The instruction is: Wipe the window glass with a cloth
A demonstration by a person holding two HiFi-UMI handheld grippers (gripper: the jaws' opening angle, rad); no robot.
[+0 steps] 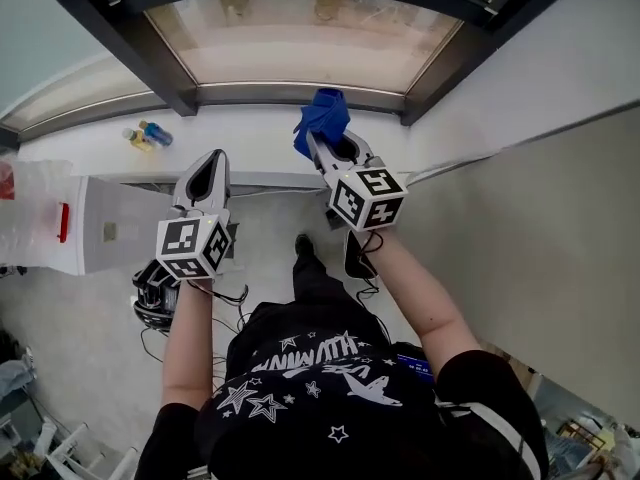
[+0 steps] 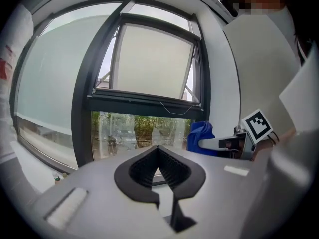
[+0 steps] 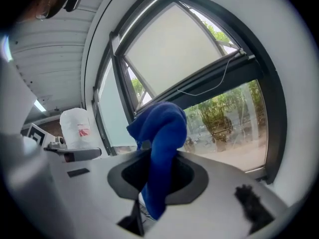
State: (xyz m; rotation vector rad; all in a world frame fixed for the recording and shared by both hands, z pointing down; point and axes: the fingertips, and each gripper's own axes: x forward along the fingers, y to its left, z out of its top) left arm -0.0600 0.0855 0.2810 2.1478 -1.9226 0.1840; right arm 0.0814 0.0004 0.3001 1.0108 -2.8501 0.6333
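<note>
A blue cloth (image 1: 322, 118) sticks out of my right gripper (image 1: 327, 146), which is shut on it just below the window's lower frame. In the right gripper view the blue cloth (image 3: 162, 143) rises from between the jaws, in front of the lower window glass (image 3: 234, 118). The window glass (image 1: 300, 38) fills the top of the head view. My left gripper (image 1: 208, 176) is shut and holds nothing; it hangs lower and to the left, short of the sill. The left gripper view shows its tips (image 2: 158, 148) together, with the lower pane (image 2: 144, 131) beyond and the blue cloth (image 2: 200, 136) at right.
A white sill (image 1: 230, 138) runs under the window, with a small yellow-and-blue bottle (image 1: 147, 135) on its left part. A white plastic container (image 1: 45, 213) stands at the left. A white wall (image 1: 560, 208) rises on the right. Cables and a dark device (image 1: 155, 298) lie on the floor.
</note>
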